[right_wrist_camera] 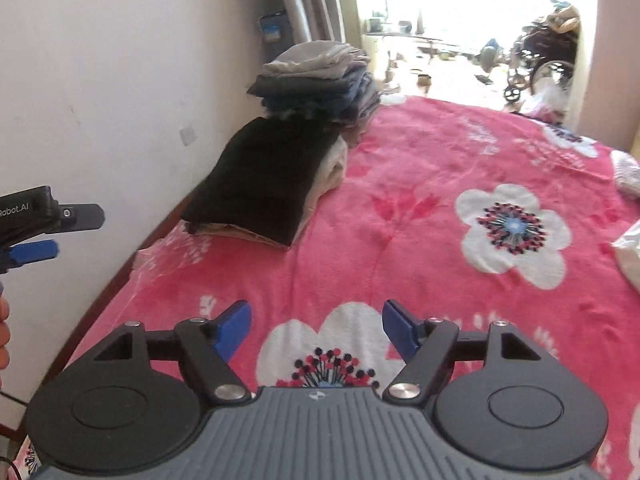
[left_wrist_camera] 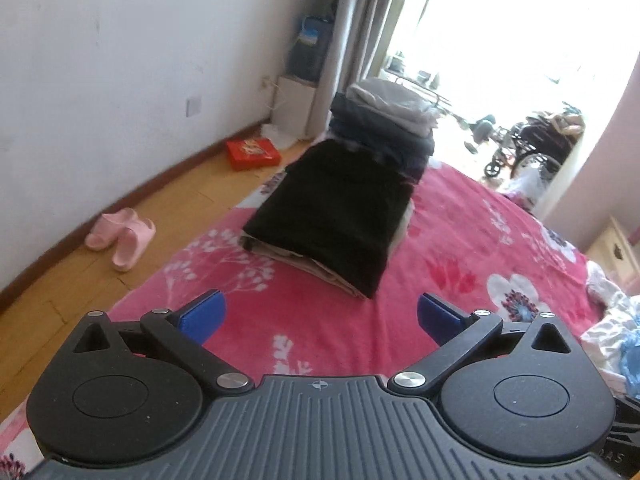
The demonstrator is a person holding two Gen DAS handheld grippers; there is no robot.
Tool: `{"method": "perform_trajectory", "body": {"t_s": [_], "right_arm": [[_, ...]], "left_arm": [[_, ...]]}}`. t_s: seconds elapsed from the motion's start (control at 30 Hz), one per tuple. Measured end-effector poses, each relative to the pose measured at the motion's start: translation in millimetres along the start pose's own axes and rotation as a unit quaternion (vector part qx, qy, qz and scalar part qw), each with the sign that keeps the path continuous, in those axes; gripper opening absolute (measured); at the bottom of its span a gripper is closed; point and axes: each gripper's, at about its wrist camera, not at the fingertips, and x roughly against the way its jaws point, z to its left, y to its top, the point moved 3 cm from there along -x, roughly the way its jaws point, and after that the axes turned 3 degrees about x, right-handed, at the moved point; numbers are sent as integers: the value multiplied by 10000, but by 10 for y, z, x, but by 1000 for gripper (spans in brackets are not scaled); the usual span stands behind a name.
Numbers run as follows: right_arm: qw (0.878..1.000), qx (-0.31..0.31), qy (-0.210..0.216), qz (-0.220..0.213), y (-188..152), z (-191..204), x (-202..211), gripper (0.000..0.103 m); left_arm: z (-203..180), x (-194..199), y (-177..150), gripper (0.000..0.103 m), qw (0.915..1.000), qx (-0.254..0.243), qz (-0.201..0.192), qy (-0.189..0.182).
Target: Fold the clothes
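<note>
Though blurry, folded stack (left_wrist_camera: 332, 216) w/ beige underlayer.

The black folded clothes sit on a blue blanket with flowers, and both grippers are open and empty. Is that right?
Not quite. The blanket is pink, not blue, as both wrist views show. The rest holds: the black folded clothes sit on it, and the left gripper and right gripper are open and empty.
</note>
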Motion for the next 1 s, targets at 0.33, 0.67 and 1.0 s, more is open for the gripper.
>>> {"method": "perform_trajectory", "body": {"t_s": [0.33, 0.67, 1.0], "right_arm": [[9991, 22, -383, -201, -27, 221, 270, 94], [9980, 64, -585, -241, -15, 354, 315, 98], [9979, 262, -546, -229, -15, 530, 296, 98]], "left_arm": [[-38, 81, -164, 103, 9995, 7, 264, 154], [-92, 199, -296, 103, 9938, -351, 299, 1015], [-41, 248, -324, 103, 9913, -425, 295, 1211]]}}
